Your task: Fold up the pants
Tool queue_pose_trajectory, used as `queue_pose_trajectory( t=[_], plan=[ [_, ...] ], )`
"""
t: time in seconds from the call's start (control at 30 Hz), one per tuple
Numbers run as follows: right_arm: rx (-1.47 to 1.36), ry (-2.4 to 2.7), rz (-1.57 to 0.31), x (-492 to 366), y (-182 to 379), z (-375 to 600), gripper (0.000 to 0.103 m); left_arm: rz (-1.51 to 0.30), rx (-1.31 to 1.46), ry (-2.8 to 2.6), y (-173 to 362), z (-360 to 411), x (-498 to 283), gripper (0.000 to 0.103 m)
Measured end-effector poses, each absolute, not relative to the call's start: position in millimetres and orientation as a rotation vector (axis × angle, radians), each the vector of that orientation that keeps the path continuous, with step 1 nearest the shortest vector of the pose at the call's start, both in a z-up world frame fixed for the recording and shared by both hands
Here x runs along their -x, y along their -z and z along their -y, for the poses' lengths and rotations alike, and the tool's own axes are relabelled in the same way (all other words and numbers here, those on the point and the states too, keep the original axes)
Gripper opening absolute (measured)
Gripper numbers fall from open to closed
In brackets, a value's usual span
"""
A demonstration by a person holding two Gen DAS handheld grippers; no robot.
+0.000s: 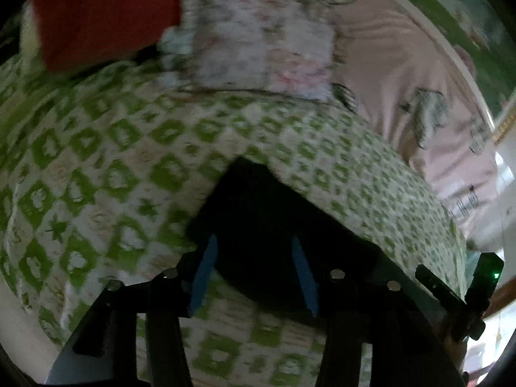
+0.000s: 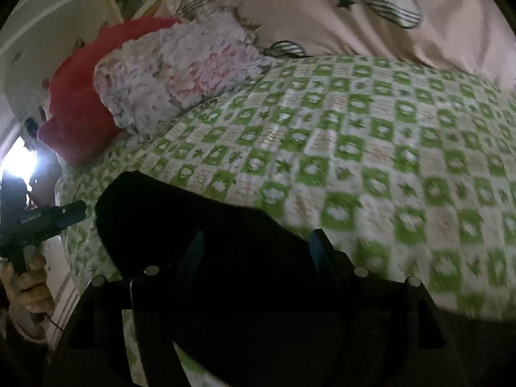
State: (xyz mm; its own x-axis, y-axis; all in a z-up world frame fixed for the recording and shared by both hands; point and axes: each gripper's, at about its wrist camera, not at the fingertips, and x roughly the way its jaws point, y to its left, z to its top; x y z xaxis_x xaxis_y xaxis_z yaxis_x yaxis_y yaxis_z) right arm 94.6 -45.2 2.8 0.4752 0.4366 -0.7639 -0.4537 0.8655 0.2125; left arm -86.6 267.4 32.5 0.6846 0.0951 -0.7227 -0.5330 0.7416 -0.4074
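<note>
The black pants (image 1: 258, 222) lie on a green-and-white checked bedspread (image 1: 96, 167). In the left wrist view my left gripper (image 1: 254, 245) stands open over a corner of the pants, its blue pads (image 1: 204, 274) on either side of the dark cloth. In the right wrist view the pants (image 2: 193, 213) fill the lower middle, and my right gripper (image 2: 258, 238) is open with its fingers (image 2: 317, 245) either side of the cloth. The other gripper (image 2: 38, 219), held in a hand, shows at the left edge.
A floral quilted bundle (image 2: 174, 74) and a red cloth (image 2: 80, 103) lie at the far side of the bed. A pink sheet with drawn figures (image 2: 354, 9) lies behind. The other gripper's body (image 1: 464, 290) shows at the right edge in the left wrist view.
</note>
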Motion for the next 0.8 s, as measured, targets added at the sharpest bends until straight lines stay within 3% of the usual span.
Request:
queue_pose_trajectory(
  t=[0.8],
  plan=[
    [-0.277,-0.15,-0.85,35.7,-20.9,265.9,0.069,-0.893,0.267,0.144,-37.9,-27.4,-26.1,0.065]
  ],
)
